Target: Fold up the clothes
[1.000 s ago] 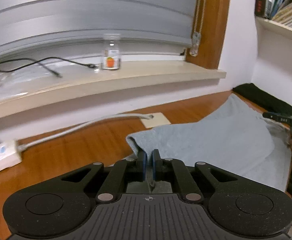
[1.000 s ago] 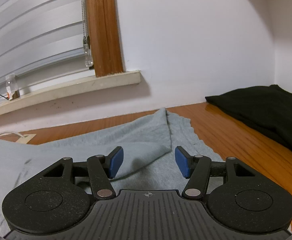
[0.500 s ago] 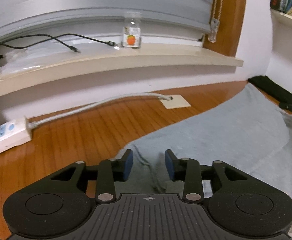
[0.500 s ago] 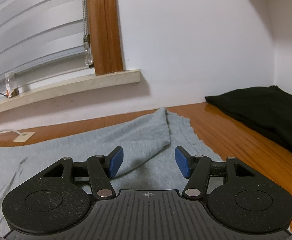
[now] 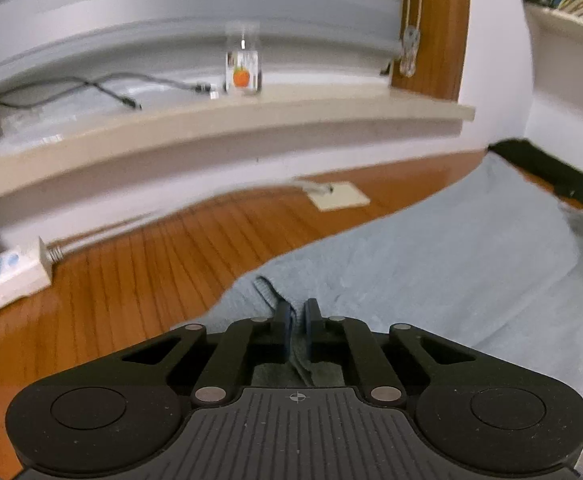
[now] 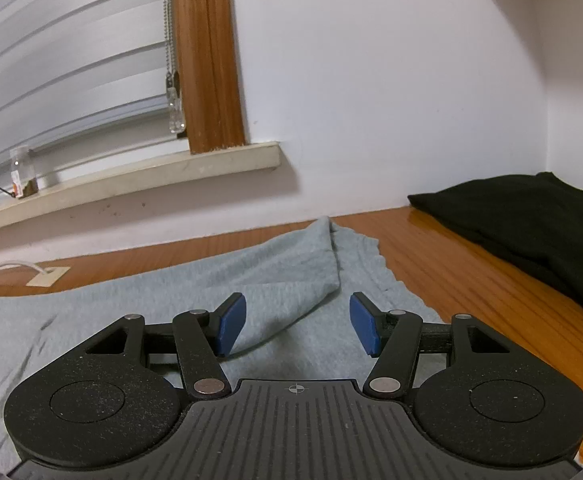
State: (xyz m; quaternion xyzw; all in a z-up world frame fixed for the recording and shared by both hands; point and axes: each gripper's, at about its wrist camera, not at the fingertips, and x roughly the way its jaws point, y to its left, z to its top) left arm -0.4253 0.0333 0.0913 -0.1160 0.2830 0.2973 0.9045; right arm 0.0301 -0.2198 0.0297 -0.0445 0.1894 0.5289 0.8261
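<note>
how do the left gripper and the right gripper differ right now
The left gripper has just been closing and is now shut on an edge of the grey garment; the right gripper is open with nothing pinched. The left gripper sits at the garment's edge near bare wood; the right gripper hovers over a folded flap of it. Both have blue pads and point across the same garment.

My black left gripper [image 5: 297, 316] and right gripper [image 6: 297, 328] carry blue pads [image 6: 231, 322] over a pale grey-blue garment [image 6: 251, 272] on the striped orange-brown tabletop [image 5: 131, 280], beside black cloth [image 6: 531, 216].
</note>
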